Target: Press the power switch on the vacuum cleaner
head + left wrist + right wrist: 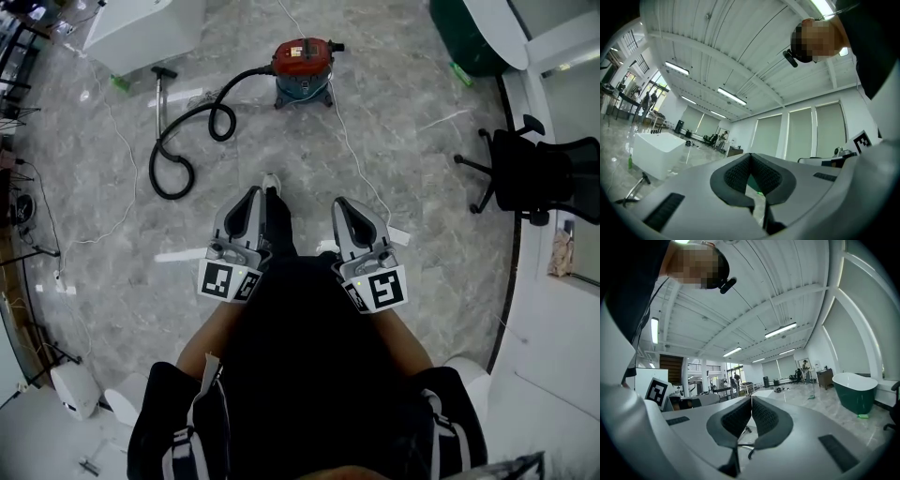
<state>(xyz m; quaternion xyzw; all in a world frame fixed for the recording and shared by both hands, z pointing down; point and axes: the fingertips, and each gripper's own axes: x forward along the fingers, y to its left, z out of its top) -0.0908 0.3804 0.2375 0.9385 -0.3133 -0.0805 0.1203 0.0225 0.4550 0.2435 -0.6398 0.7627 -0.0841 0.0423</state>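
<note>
Vacuum cleaner (302, 67) sits on the floor, upper centre of frame, well apart from both tools. Left tool (253, 195) and right tool (347, 204): jaws pressed together, empty, held at mid-frame. Power switch too small to make out. Judgement: nothing done yet; approach and press remain.

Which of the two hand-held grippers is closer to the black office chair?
The right gripper. It is on the black office chair side of the person's leg, while the left gripper is on the other side.

Red-lidded vac (302, 67) upright, black hose (192, 113) looped left; switch prob. on top.
</note>
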